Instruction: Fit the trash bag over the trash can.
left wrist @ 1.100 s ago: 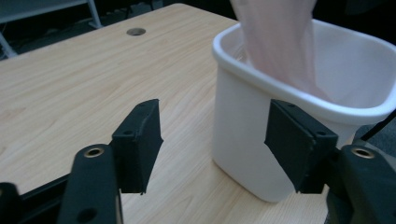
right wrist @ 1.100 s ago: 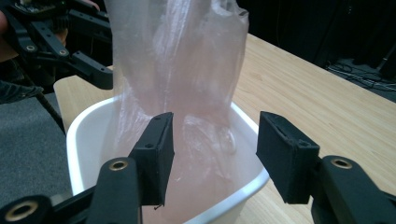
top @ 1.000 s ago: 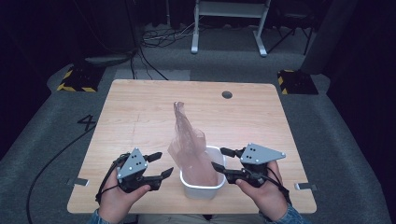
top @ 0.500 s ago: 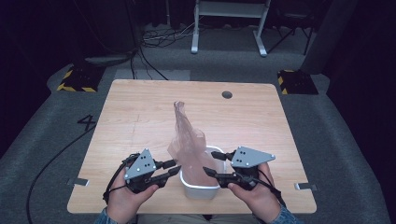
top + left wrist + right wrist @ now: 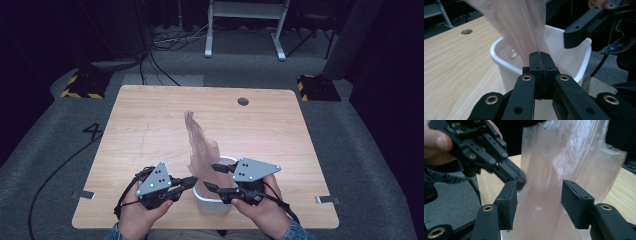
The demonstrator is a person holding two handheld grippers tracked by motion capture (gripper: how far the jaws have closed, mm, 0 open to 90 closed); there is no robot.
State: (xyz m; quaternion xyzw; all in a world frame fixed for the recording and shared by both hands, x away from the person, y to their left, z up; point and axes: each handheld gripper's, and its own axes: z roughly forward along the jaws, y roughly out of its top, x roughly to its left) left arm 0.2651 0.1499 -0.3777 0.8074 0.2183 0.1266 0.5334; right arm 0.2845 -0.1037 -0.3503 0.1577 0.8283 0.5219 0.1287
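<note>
Left gripper view shows the left claw clenched tight on the edge of the thin pink plastic bag, with the film pinched right between its two black jaws; they have just been closing on it. Just past that claw stands the white bin, and the bag rises up out of it. Across the bin from it, the right claw has its jaws apart, with the bag film between them, and I cannot see the pads pressing on it, so it grips nothing yet. From the high view, the left claw sits at the near left side of the white bin and the right claw at its near right, both on the wooden table. I think the job is lining the bin with the bag: one side is caught, but the bag stands tall and crumpled, not spread over the rim. That part is left to do. Far left of the claws, a number 4 is marked on the floor; I read no other writing
</note>
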